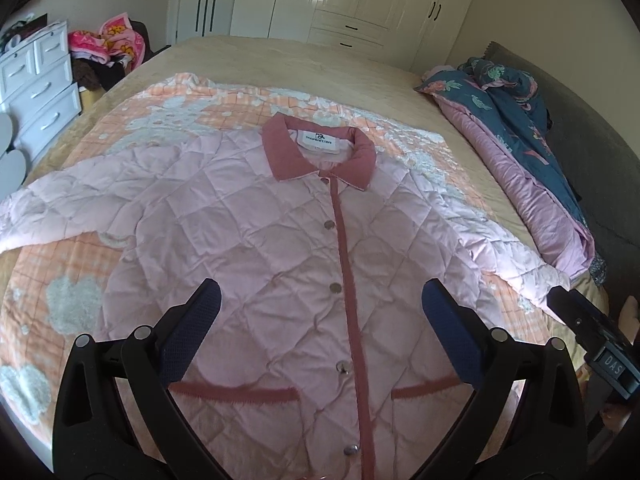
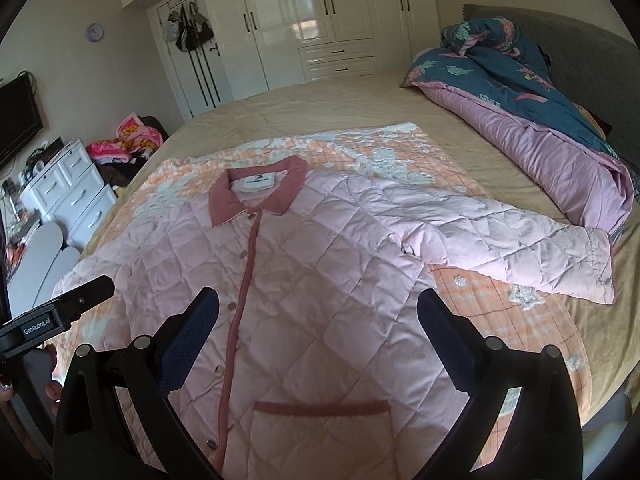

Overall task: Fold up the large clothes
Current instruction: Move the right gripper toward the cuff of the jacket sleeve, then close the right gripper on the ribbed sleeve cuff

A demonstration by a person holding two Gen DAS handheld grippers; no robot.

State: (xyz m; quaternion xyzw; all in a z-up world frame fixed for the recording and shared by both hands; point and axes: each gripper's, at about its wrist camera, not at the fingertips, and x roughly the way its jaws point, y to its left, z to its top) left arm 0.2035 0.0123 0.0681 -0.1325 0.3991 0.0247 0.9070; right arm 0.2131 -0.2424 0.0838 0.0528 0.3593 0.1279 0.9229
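You held both grippers above a pink quilted jacket (image 1: 256,240) that lay flat and face up on an orange and white blanket (image 1: 60,264) on the big bed (image 1: 304,60). The jacket was buttoned down the front, with a darker pink collar (image 1: 320,148) at the far end and a dark pink strip running down the middle. Both sleeves were spread out to the sides. The sleeve (image 2: 512,244) on your right reached toward a blue and pink quilt (image 2: 540,120) bunched up by the headboard.

Your left gripper (image 1: 320,324) had its two fingers wide apart and held nothing. It hung over the lower front of the jacket, between the two pockets. Your right gripper (image 2: 318,324) also had its fingers wide apart and held nothing. It hung over the jacket just above the pocket (image 2: 320,436) on that side.

A white wardrobe (image 2: 320,12) stood past the bed, and white drawers (image 2: 68,196) stood at its left side.
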